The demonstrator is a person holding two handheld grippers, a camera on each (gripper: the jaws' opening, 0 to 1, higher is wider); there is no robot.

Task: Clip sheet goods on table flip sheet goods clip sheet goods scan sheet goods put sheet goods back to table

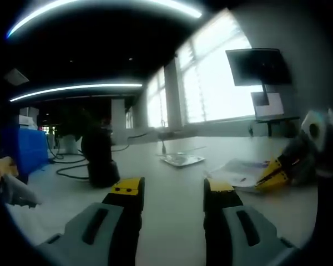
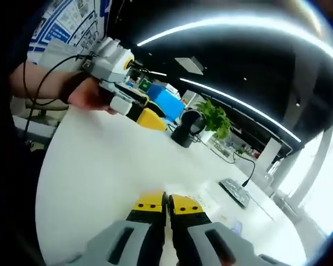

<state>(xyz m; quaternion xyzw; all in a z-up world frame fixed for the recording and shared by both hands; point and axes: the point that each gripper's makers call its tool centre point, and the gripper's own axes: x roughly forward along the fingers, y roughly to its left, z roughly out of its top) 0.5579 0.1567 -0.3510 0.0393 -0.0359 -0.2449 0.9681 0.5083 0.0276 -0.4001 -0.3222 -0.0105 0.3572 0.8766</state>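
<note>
Nothing here can be read. The wall posters [image 2: 72, 25] in the right gripper view carry blue headings and rows of print, but all of it is too small and blurred to make out, and the sheets [image 1: 241, 172] on the bench [image 1: 172, 205] show only faint coloured marks

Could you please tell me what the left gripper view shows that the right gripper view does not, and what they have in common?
Left gripper view alone: a dark monitor on a stand by bright windows, and the left gripper with jaws open.

Right gripper view alone: a potted green plant, wall posters, a person's hand around the other gripper, and the right gripper with jaws closed, nothing visible between them.

Both: the white table, a black scanner-like device, a blue bin, and a sheet package.
</note>
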